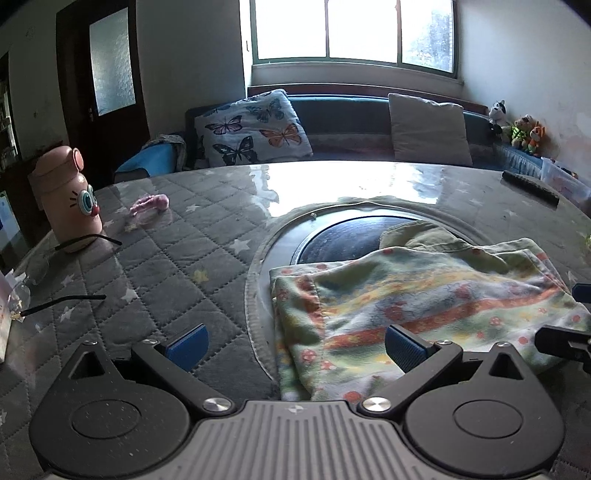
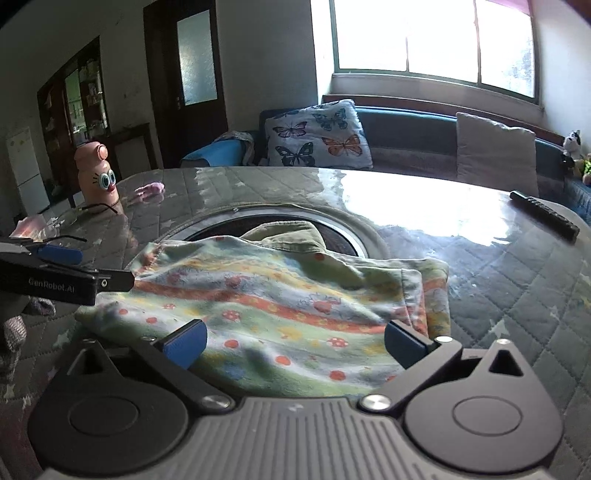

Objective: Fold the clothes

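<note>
1. Clearly, the patterned garment [image 2: 280, 295] lay on the table [image 1: 166, 258], doubled into a rough rectangle with layered edges showing at its right side, partly covering the dark round inset [image 1: 343, 236] at the table's middle. A plain green piece [image 2: 291, 230] was bunched at its far edge.
2. Whether this was a fold half made or a finished bundle, the views did not settle; the stacked hems fitted either.
3. The left gripper [image 1: 295, 349] hovered low over the garment's near left corner, its blue pads [image 1: 404, 347] wide apart and holding nothing.
4. The right gripper [image 2: 293, 345] hung over the near edge further right, pads [image 2: 184, 343] likewise spread and empty.
5. The cloth looked soft, light and limp, like thin fleece or flannel; I judged it would sag and slide rather than hold a crease. A hem or corner, where the layers met, seemed the best place to pinch.
6. The table wore a quilted grey star cover under a glossy clear sheet, probably slippery.
7. Elsewhere stood a pink bottle [image 1: 68, 197], glasses [image 1: 74, 266], a pink scrap [image 1: 149, 205] and a remote [image 2: 543, 216].
8. Beyond were a sofa with a butterfly cushion [image 1: 253, 129], a bright window [image 1: 354, 29] and soft toys [image 1: 517, 129].
</note>
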`<state>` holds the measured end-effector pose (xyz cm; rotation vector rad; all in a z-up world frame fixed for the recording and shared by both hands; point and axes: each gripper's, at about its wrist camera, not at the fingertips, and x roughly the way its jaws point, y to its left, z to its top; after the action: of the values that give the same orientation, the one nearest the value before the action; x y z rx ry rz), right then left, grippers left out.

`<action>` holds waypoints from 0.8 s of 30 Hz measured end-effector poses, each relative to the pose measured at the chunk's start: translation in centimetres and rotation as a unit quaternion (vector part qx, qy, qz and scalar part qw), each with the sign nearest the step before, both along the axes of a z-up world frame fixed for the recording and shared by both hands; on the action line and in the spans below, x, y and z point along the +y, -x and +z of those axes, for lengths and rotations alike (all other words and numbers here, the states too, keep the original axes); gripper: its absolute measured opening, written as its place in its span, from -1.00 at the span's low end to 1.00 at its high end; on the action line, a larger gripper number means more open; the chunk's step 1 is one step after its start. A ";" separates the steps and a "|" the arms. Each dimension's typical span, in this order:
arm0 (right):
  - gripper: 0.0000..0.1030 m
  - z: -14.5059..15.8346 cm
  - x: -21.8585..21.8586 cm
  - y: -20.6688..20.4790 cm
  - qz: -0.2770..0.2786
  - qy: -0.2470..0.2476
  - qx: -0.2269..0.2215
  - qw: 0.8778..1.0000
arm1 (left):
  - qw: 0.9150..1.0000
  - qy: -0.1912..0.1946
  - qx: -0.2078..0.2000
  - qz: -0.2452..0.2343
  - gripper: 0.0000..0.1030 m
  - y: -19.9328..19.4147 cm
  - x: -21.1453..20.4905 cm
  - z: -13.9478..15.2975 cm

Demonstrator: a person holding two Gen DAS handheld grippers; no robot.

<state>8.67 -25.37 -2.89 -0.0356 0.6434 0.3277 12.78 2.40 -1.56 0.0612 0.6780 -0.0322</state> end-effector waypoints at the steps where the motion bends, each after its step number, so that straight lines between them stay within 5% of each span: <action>1: 1.00 0.0 0.1 0.1 -0.004 0.000 -0.002 1.000 | 1.000 -0.002 0.000 0.000 1.00 0.1 -0.2 0.1; 11: 1.00 -0.4 0.9 0.6 -0.013 0.000 0.006 1.000 | 1.000 -0.023 0.012 0.007 1.00 1.0 -1.0 0.0; 24: 0.96 -0.7 9.1 1.9 0.132 0.080 -0.014 0.988 | 0.996 -0.011 0.028 0.085 1.00 -0.3 4.2 0.0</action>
<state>6.72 -16.27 -3.57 -0.2808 0.6369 0.5291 13.05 6.58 -1.51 0.0234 0.7371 0.1371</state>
